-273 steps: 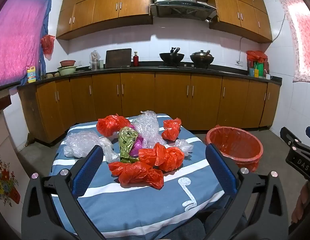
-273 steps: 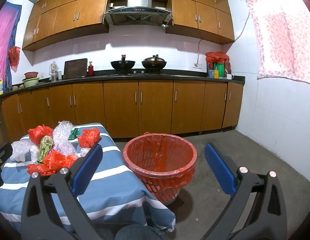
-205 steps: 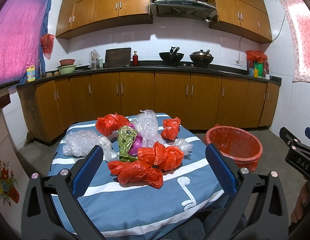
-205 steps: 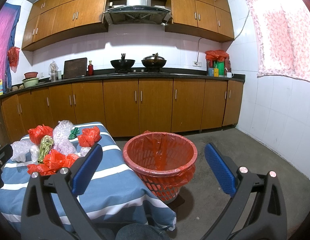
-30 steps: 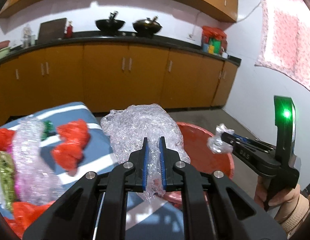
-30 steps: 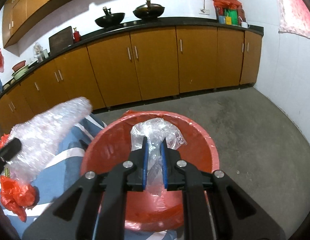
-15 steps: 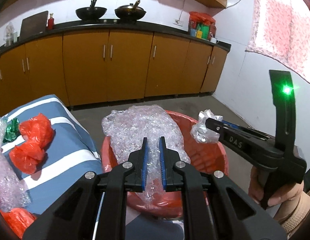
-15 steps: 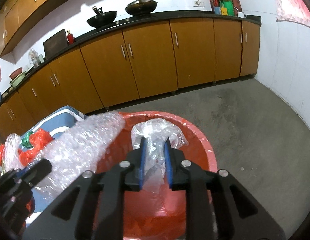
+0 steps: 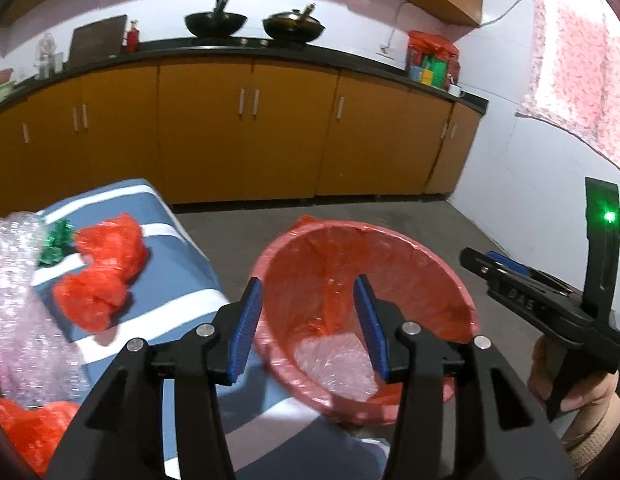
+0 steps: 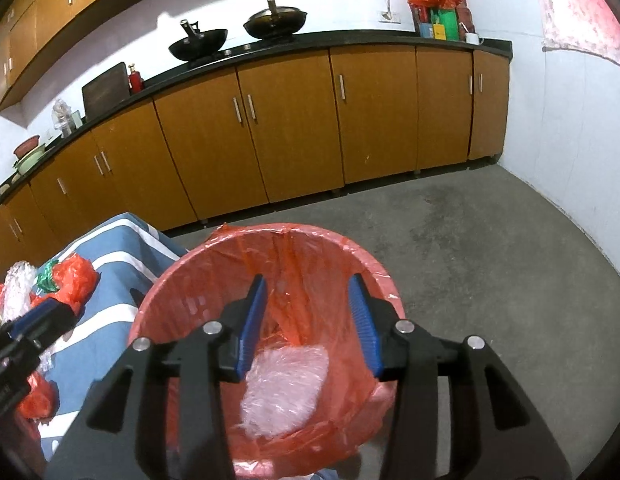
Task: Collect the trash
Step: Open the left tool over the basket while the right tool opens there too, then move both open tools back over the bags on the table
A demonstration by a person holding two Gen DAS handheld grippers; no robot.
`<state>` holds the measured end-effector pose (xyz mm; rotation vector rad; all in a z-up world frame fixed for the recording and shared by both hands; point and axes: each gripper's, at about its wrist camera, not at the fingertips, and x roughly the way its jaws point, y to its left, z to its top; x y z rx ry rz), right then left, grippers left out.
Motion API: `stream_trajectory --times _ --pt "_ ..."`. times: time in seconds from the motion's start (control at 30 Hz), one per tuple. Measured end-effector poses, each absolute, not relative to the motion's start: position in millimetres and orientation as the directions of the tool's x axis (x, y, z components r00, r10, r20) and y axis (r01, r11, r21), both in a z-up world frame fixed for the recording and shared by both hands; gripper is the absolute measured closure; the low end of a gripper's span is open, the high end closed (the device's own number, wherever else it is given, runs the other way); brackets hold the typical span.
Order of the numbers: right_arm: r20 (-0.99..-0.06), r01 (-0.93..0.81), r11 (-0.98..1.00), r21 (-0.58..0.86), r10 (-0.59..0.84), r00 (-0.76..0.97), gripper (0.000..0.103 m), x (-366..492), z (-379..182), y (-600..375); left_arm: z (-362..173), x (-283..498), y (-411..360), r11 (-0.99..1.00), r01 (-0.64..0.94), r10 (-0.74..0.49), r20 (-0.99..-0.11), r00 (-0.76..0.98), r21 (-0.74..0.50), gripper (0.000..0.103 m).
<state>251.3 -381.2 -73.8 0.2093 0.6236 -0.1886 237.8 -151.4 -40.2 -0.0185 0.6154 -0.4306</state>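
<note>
Two loads just went in: half a second ago each gripper was clamped on clear plastic above the bin, now both are released and empty. Left to right: table [image 9: 182,276] with blue striped cloth still carries leftover trash, namely a bubble wrap roll [image 9: 18,300], a small green scrap [image 9: 56,242], red bags [image 9: 102,272] and more red plastic at the near left edge. Left gripper [image 9: 308,320] hovers over the near rim of the bin [image 9: 442,268], jaws spread, nothing between them. Clear plastic [image 9: 336,368] now lies at the bottom of the red-lined bin. Right gripper [image 10: 308,320] is also spread wide above the bin, plastic below it, not touching. Judgement: this round of dropping is done, task only partly finished; next both go back to the table for the remaining pieces.
</note>
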Motion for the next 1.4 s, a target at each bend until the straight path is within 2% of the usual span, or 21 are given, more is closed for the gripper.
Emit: stream_trajectory --times 0.4,0.67,0.83,0.97,1.4 --pt "-0.560 0.063 0.993 0.104 0.006 0.829 0.056 237.6 -53.3 -302.2 -11.5 198.9 -70.0 0.963 0.241 -0.268 -0.477 0.837 -0.119 0.046" --pt "-0.547 -0.122 0.982 0.143 0.181 0.817 0.054 218.0 -49.6 -210.4 -3.5 152.6 28.3 0.998 -0.027 0.004 -0.399 0.917 -0.052 0.036" --pt "-0.562 -0.234 0.959 0.158 0.282 0.778 0.052 205.5 -57.5 -153.5 -14.1 125.3 74.9 0.987 -0.155 0.129 -0.401 0.907 -0.033 0.031" --pt "-0.577 -0.298 0.943 0.147 0.326 0.749 0.052 194.2 -67.0 -115.7 -25.5 110.4 91.6 0.980 -0.198 0.169 -0.413 0.895 -0.028 0.029" --pt "-0.646 -0.284 0.944 0.169 0.323 0.692 0.052 212.6 -98.9 -90.4 -52.1 83.6 151.8 0.951 -0.308 0.263 -0.446 0.856 -0.031 0.029"
